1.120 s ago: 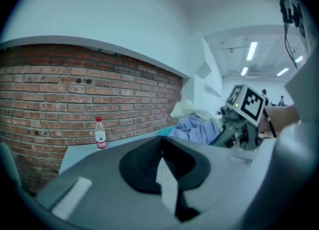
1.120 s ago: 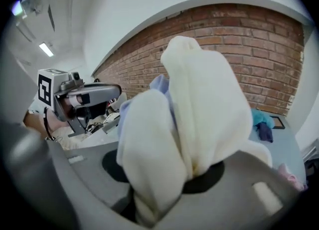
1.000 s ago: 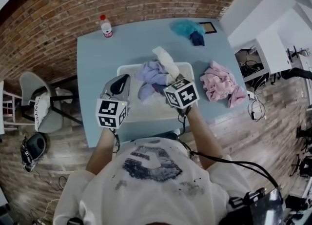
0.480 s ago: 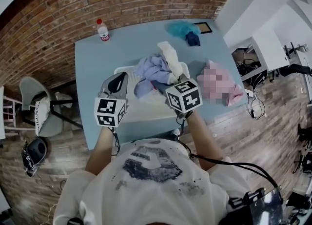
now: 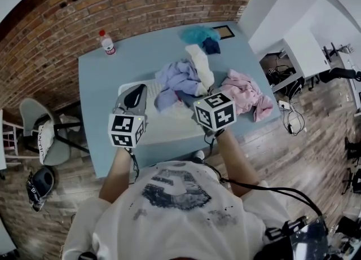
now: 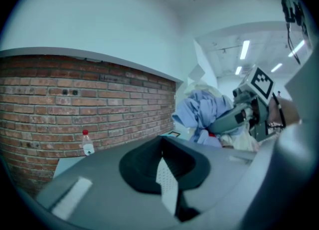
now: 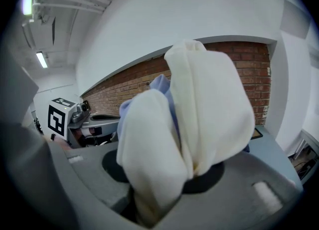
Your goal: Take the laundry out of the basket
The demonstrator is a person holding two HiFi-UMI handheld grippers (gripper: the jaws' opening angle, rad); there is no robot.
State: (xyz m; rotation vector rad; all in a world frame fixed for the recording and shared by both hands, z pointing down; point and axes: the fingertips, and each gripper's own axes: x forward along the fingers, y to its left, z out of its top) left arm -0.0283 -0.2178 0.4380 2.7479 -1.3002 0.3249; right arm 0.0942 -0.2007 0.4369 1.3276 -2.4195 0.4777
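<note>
- My right gripper is clamping the cream cloth; its fingers are pinching a bunched fold, with most of the fabric ballooning out past the tips.
- My left gripper is idling over the near-left part of the basket. Its fingers are sitting at a narrow gap with nothing between them.
- The cream cloth's long axis is running from my right fingers toward the far side, so it is trailing over the basket's far-right corner rather than hanging clear of it.
- The lavender garment is lying touching the cream cloth's left side, draped across the far part of the basket. A strip of it is showing between the cream folds in the right gripper view, but I can't tell whether it is caught in the pinch or just leaning on the cloth.
- The key relation, as I'm judging it: the drop zone is lying to the right of the fingers. The pink pile is sitting on the worktop just right of the basket, and the teal pile is at the far edge.
- The right hand is nearer to both piles, so I'm expecting a sideways carry to the right, with the cloth's tail needing to clear the rim.
- Risk: the lavender piece may be dragging along. The left hand is nearer to it and is free to take it.
</note>
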